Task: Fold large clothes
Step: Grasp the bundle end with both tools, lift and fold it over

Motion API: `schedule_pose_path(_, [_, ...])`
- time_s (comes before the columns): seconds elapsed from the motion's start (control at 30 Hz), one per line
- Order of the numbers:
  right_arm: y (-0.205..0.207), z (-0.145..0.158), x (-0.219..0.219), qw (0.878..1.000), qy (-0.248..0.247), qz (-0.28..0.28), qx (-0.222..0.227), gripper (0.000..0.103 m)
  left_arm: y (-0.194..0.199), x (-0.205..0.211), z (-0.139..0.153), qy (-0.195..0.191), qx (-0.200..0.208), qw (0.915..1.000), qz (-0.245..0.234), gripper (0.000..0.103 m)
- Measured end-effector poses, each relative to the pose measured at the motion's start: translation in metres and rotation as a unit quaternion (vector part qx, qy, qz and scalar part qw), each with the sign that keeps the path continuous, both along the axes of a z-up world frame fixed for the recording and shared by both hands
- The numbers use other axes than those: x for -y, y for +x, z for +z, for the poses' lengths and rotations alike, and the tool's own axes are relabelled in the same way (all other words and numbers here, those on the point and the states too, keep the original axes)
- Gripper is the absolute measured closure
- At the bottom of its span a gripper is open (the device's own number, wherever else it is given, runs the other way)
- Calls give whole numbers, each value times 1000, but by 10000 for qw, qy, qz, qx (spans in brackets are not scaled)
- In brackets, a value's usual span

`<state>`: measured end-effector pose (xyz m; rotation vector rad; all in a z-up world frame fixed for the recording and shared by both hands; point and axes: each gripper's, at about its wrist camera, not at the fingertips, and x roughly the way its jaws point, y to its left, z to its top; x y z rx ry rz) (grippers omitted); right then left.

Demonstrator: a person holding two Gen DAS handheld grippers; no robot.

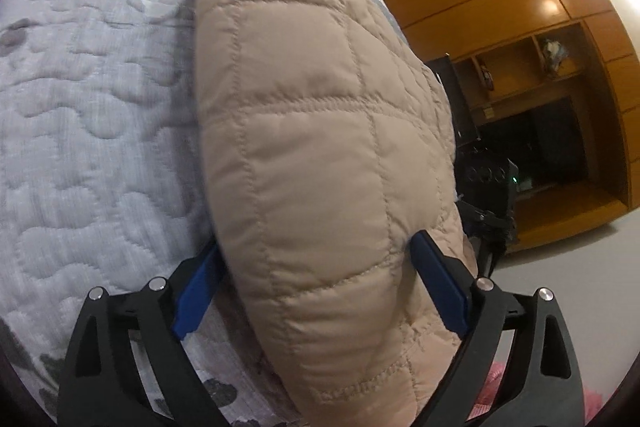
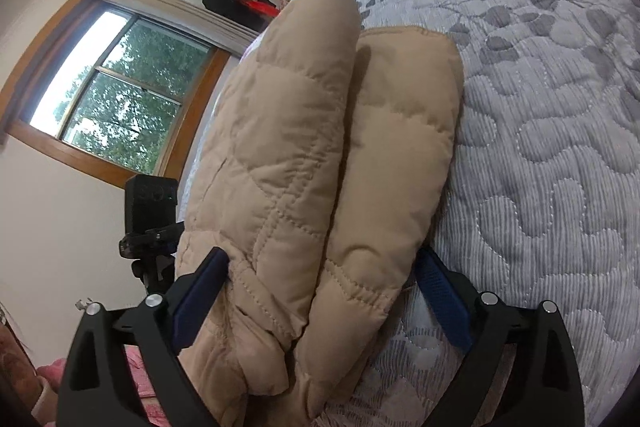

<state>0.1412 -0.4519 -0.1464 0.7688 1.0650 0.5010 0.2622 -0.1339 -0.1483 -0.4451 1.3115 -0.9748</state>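
A tan quilted puffer jacket (image 1: 320, 131) lies folded on a bed with a grey leaf-patterned quilt (image 1: 88, 99). My left gripper (image 1: 316, 255) has its blue fingers (image 1: 196, 303) on either side of the thick folded jacket and is shut on it. In the right wrist view the jacket (image 2: 320, 155) shows as two stacked padded layers on the quilt (image 2: 540, 131). My right gripper (image 2: 324, 267) also holds the jacket between its blue fingers (image 2: 440, 291), shut on both layers.
A wooden wardrobe with shelves (image 1: 540, 75) stands past the bed edge. A black camera on a tripod (image 2: 150, 215) stands beside the bed near a window (image 2: 116, 95). Pink fabric (image 2: 136, 375) lies low by the bed.
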Motion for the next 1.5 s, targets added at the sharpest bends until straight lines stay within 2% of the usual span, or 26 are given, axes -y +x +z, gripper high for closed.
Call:
schedule_pose_path(0.13, [11, 2, -15, 9998, -134, 129, 22, 7, -7, 12, 0, 88, 95, 9999, -87, 11])
schedule_pose_path(0.17, [14, 3, -20, 9997, -122, 209, 38, 9, -8, 15, 1, 120, 127, 9998, -89, 11])
schedule_pose_path(0.23, [18, 2, -30, 9994, -2, 358, 7, 20, -13, 17, 5, 150, 192, 9997, -93, 12])
schedule_pose_path(0.43, [20, 10, -46, 9989, -148, 372, 237, 45, -15, 20, 10, 210, 327, 9992, -22, 32])
schedule_pose_path(0.6, [14, 29, -54, 9969, -402, 357, 569, 54, -27, 17, 25, 133, 606, 9981, -22, 42])
schedule_pose_path(0.87, [13, 69, -74, 9923, -679, 402, 955, 55, -38, -1, 53, -268, 892, 9956, -27, 46])
schedule_pose_path(1.1, [39, 101, -90, 9880, -789, 523, 1217, 55, -31, -23, 76, -439, 1172, 9920, 175, 46])
schedule_pose_path(1.2, [62, 105, -101, 9878, -780, 613, 1203, 55, -22, -35, 79, -436, 1220, 9911, 295, 45])
schedule_pose_path(1.5, [146, 88, -123, 9882, -679, 956, 989, 55, 31, -76, 69, -297, 1123, 9897, 835, 45])
